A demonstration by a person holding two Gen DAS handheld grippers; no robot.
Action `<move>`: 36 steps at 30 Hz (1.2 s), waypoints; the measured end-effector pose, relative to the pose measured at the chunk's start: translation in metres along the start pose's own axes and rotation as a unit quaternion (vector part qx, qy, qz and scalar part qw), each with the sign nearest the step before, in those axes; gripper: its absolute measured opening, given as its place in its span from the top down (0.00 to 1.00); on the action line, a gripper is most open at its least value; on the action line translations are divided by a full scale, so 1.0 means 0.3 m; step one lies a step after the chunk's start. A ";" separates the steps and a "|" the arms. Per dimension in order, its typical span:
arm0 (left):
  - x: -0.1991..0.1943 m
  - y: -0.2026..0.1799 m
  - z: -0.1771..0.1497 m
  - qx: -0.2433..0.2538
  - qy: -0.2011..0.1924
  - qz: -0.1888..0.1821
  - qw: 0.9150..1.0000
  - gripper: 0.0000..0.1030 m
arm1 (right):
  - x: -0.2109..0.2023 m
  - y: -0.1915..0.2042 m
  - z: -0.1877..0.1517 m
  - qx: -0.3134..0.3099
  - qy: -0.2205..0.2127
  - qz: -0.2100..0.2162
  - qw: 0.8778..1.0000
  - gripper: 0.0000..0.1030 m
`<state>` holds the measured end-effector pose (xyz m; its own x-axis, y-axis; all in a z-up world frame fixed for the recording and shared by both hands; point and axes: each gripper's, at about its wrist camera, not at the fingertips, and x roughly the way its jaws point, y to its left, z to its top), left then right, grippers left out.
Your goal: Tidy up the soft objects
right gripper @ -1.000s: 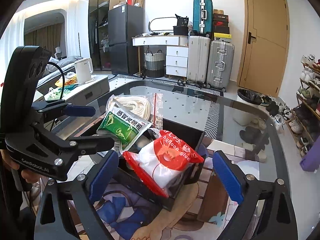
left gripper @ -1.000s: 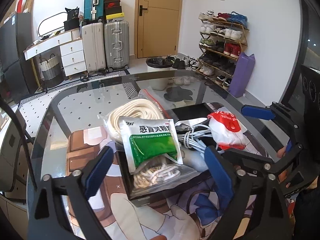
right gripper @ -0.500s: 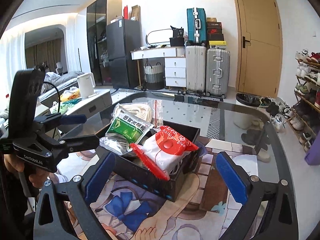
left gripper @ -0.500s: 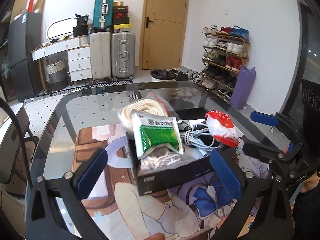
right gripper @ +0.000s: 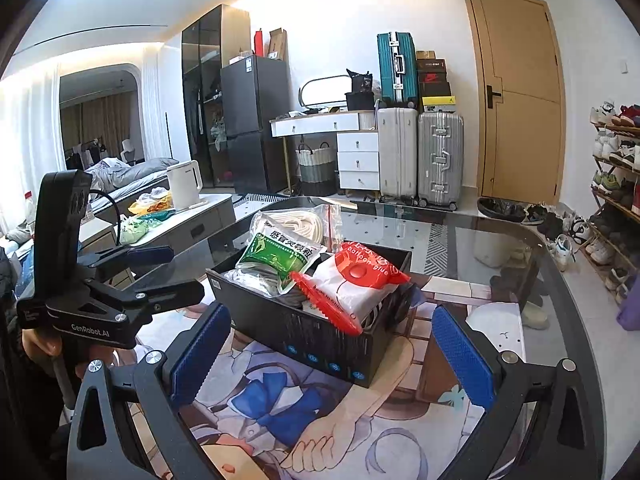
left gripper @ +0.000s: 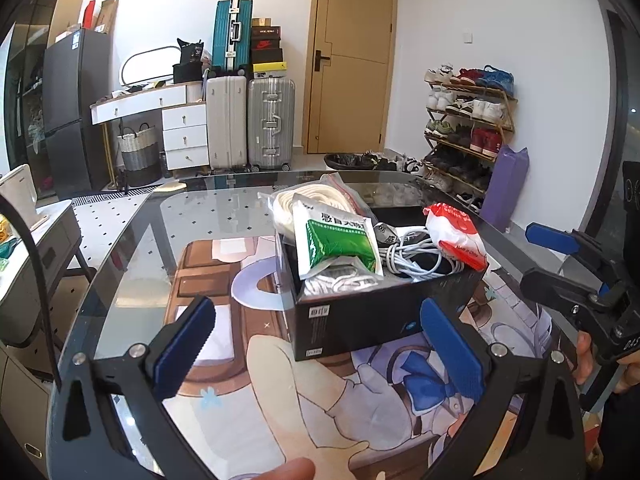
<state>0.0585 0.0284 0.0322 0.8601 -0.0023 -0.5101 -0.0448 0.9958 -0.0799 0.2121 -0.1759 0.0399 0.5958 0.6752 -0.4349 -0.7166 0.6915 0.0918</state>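
A black box (left gripper: 384,316) stands on the printed mat (left gripper: 304,392) of a glass table; it also shows in the right wrist view (right gripper: 316,340). It holds a green and white packet (left gripper: 336,244), a bagged white rope coil (left gripper: 316,196), a white cable bundle (left gripper: 416,256) and a red and white bag (left gripper: 456,236). The packet (right gripper: 280,256) and the red and white bag (right gripper: 356,284) show in the right wrist view too. My left gripper (left gripper: 320,352) is open and empty, in front of the box. My right gripper (right gripper: 332,352) is open and empty, also short of the box.
The glass table's rim (left gripper: 120,236) curves around the mat. Behind it stand suitcases (left gripper: 248,124), a white drawer desk (left gripper: 180,128), a door (left gripper: 352,64) and a shoe rack (left gripper: 468,128). A side table with a kettle (right gripper: 184,188) is at the left.
Both grippers have pulled back and up from the box, so it now looks smaller and farther. The items in the box have not moved.
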 end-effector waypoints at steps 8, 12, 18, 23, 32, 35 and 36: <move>-0.002 0.005 -0.005 -0.003 -0.019 0.004 1.000 0.00 | -0.007 -0.002 -0.021 0.007 -0.018 -0.003 1.000 0.01; 0.007 0.009 -0.012 -0.005 -0.018 0.011 1.000 0.00 | 0.001 0.006 -0.029 0.004 -0.021 -0.006 1.000 0.01; 0.014 0.002 -0.021 -0.004 -0.020 0.013 1.000 0.00 | 0.014 0.010 -0.041 0.002 -0.022 -0.007 1.000 0.01; 0.011 0.010 -0.022 -0.009 -0.024 0.012 1.000 0.00 | 0.012 0.010 -0.044 0.003 -0.026 -0.008 1.000 0.01; 0.000 0.001 -0.026 -0.001 -0.031 0.017 0.999 0.00 | -0.003 0.008 -0.049 0.005 -0.041 -0.011 0.999 0.01; 0.002 0.000 -0.024 0.000 -0.033 0.016 0.999 0.00 | -0.005 0.012 -0.049 0.000 -0.042 -0.013 0.999 0.01; 0.000 0.001 -0.025 0.000 -0.034 0.016 0.999 0.00 | -0.005 0.014 -0.049 -0.002 -0.043 -0.014 0.999 0.01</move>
<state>0.0547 0.0279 0.0256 0.8906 0.0353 -0.4535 -0.0725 0.9952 -0.0651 0.2028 -0.1778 0.0277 0.6439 0.6755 -0.3594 -0.7007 0.7092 0.0775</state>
